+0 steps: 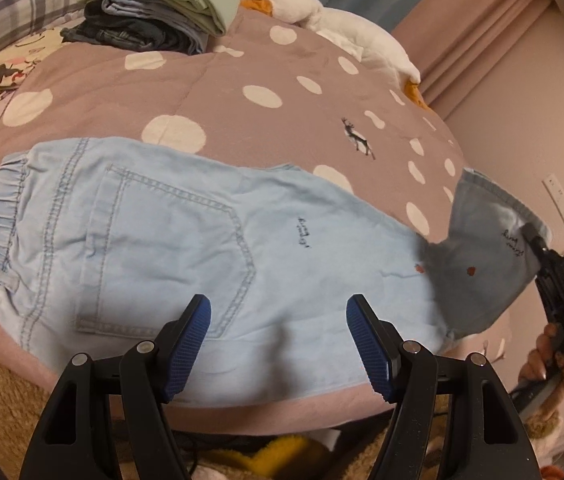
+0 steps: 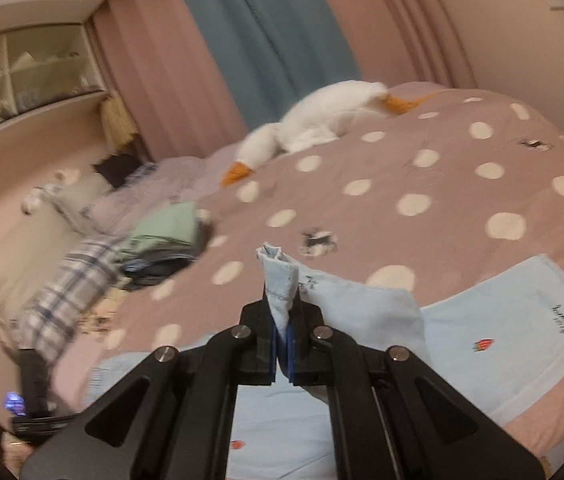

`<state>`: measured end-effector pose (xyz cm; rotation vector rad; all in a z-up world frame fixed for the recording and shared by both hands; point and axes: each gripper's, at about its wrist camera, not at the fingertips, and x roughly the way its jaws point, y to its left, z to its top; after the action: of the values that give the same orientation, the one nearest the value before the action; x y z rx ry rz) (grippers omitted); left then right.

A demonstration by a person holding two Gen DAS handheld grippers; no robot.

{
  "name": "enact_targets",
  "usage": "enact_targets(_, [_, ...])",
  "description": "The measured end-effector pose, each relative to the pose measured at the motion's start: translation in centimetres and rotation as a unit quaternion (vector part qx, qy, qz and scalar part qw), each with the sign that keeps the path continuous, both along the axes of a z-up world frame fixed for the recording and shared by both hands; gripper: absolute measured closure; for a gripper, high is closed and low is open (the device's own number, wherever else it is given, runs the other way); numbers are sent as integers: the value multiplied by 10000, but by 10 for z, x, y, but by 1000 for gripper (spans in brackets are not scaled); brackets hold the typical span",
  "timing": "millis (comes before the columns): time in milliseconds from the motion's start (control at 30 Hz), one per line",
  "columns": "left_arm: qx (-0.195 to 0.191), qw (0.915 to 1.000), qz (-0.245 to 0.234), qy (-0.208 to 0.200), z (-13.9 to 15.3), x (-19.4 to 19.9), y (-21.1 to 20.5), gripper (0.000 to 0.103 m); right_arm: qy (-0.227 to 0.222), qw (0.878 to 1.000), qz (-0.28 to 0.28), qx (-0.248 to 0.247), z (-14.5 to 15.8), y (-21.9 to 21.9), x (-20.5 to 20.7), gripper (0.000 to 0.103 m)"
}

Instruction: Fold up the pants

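Light blue denim pants [image 1: 170,240] lie flat across the near edge of the bed, elastic waistband at the left, back pocket up. My left gripper [image 1: 278,344] is open and empty, hovering just above the pants' near edge. My right gripper [image 2: 281,344] is shut on the pants' leg hem [image 2: 280,280] and holds it lifted above the bed. It also shows in the left wrist view [image 1: 529,236] at the far right, with the leg end [image 1: 481,248] raised and folding over. The pants [image 2: 501,320] spread below it.
The bed has a pink duvet with white dots [image 1: 262,96]. A stack of folded clothes [image 1: 154,12] sits at the far left by a plaid pillow [image 1: 30,4]. A white plush goose [image 1: 345,36] lies along the far side. Curtains [image 2: 266,40] and shelves [image 2: 34,76] stand behind.
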<state>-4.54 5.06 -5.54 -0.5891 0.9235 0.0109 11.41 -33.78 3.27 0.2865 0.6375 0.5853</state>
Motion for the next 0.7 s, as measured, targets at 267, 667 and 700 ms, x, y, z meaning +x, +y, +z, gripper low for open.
enact_targets(267, [-108,9998,3,165,-13,4,5,33,193,9782,-2022,-434,-25,-123,25,98])
enact_targets(667, [-38,9993,-185,315,-18,16,-6,33,1840,9215,-3333,-762,-112,-233,44,46])
enact_targets(700, [-37,9993,-190,321,-18,17,-7,33,1901,9237,-3292,-473,-112,-238,40,46])
